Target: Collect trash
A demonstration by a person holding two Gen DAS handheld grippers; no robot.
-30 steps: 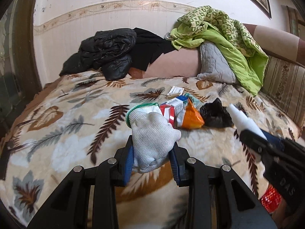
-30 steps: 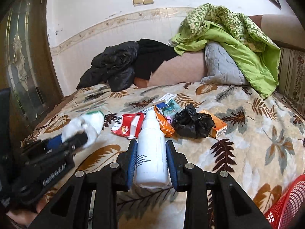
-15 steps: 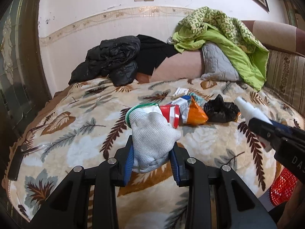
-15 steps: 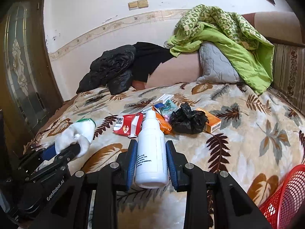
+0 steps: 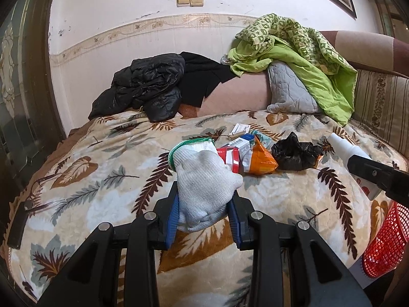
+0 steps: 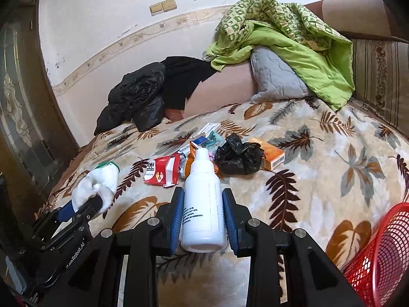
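Bed (image 5: 84,184), leaf-print blanket; white wall (image 5: 122,25) with patterned border at 12 o'clock; glazed wooden door (image 6: 23,107) at 9 o'clock; striped headboard (image 5: 378,110) at 3 o'clock.

- glove (image 5: 204,181): white knit cloth, rough
- bottle (image 6: 203,202): smooth white plastic
- bag (image 6: 239,154): glossy crinkled black plastic
- basket (image 6: 378,261): red plastic mesh
- blanket (image 6: 332,158): plush cloth

Left tongs (image 5: 203,217) grip a white glove (image 5: 204,179) above the bed (image 5: 102,153); wrappers (image 5: 245,156) and a black bag (image 5: 294,154) lie beyond.
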